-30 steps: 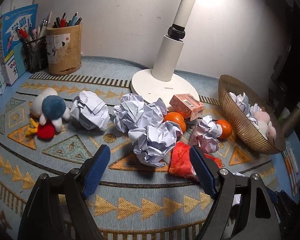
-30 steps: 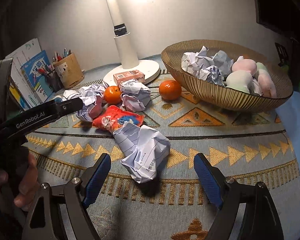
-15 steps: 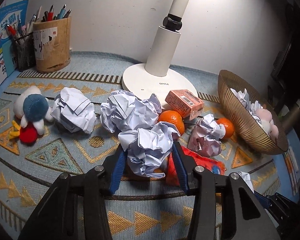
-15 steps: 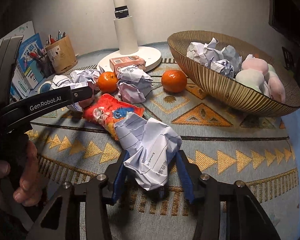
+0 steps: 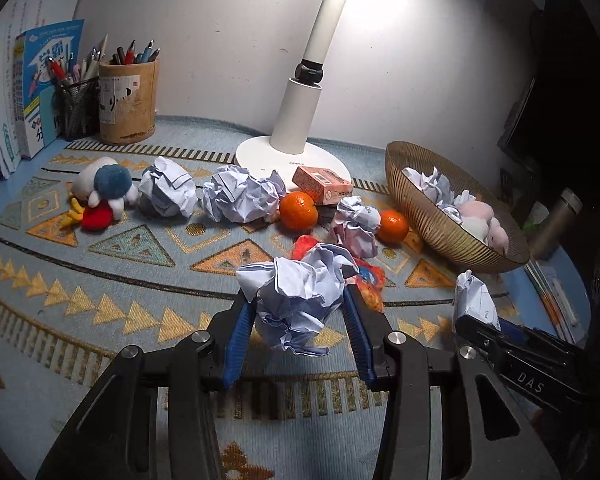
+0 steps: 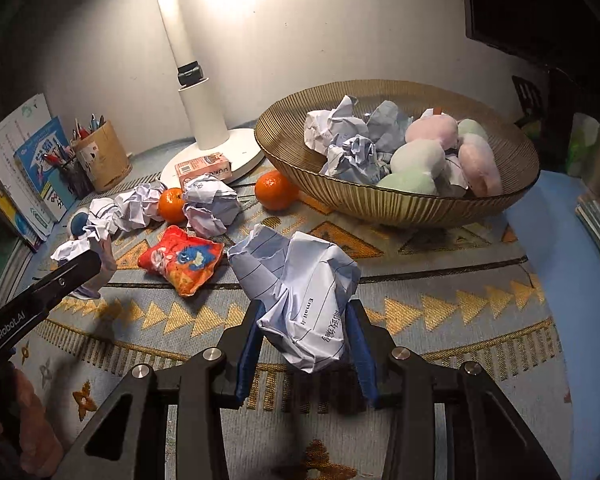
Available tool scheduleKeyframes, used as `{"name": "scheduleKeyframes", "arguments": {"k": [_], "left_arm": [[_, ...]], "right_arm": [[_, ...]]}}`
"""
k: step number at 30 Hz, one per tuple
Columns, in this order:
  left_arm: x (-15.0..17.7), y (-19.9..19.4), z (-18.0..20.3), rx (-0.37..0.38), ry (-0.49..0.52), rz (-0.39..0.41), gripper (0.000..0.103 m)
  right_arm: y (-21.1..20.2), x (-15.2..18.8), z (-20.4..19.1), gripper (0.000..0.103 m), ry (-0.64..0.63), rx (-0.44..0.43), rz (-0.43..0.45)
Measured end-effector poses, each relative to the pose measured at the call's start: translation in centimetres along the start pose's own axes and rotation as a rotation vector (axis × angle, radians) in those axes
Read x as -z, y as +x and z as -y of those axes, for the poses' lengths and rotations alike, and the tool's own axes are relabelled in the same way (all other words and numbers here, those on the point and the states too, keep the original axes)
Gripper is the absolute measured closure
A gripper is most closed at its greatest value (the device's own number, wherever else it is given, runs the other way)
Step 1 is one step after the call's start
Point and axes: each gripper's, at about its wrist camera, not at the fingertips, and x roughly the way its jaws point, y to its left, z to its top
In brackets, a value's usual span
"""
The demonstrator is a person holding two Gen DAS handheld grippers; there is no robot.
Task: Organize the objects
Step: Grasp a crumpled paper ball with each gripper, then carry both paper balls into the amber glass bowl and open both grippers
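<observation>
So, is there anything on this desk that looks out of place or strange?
Yes. Crumpled paper balls lie on the patterned mat among two oranges, a small orange box, a red snack packet and a plush toy. The plush lies on its side. Nothing looks spilled or broken.

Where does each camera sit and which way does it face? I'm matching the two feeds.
Left wrist: on the left gripper, facing the white desk lamp; holds a crumpled paper ball.
Right wrist: on the right gripper, facing the ribbed golden bowl; a hand shows.
Shared: lamp, bowl, two oranges.
</observation>
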Motion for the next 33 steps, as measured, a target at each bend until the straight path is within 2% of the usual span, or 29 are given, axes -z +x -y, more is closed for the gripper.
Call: {"name": "scheduleKeyframes", "arguments": {"k": [5,7,10,11,18,24,25,26,29,33], "left_arm": [[2.1,0.1,1.2,0.002,0.008,-0.014,0.062],[2.4,0.3,1.5,-0.021,0.027,-0.017,0.062],[2.6,-0.1,1.9,-0.023,0.051,0.01,0.062],[2.6,0.0,1.9,-0.025,0.055,0.002,0.062],[2.5,0.1,1.4,-0.01,0.025,-0.003,0.062],[2.6,0.2,1.5,-0.014,0.028,-0.008,0.062],[2.6,0.2,1.5,-0.013,0.028,-0.009,0.062],[2.6,0.2,1.5,-0.013,0.029,-0.009,0.062],[2.5,0.1,1.7,-0.015,0.039,-0.008,0.062],[2.3,-0.4,2.5,0.014,0.049,-0.02,0.062]], "right_arm": [[0.2,0.4,0.9,0.062,-0.035,0.005,-0.019],[0.2,0.6,1.4,0.059,-0.032,-0.015,-0.029],[-0.3,1.0,2.2,0.036,-0.015,-0.032,-0.024],[-0.5,1.1,2.3,0.035,-0.011,-0.03,-0.017],[0.4,1.1,1.5,0.034,-0.027,-0.041,-0.047],[2.1,0.7,0.3,0.034,-0.048,0.011,-0.082],[2.3,0.7,0.2,0.037,-0.053,0.024,-0.081],[2.3,0.7,0.0,0.046,-0.061,0.04,-0.077],[2.1,0.7,-0.2,0.055,-0.082,0.043,-0.061],[0.0,0.7,0.0,0.058,-0.075,0.002,-0.018]]}}
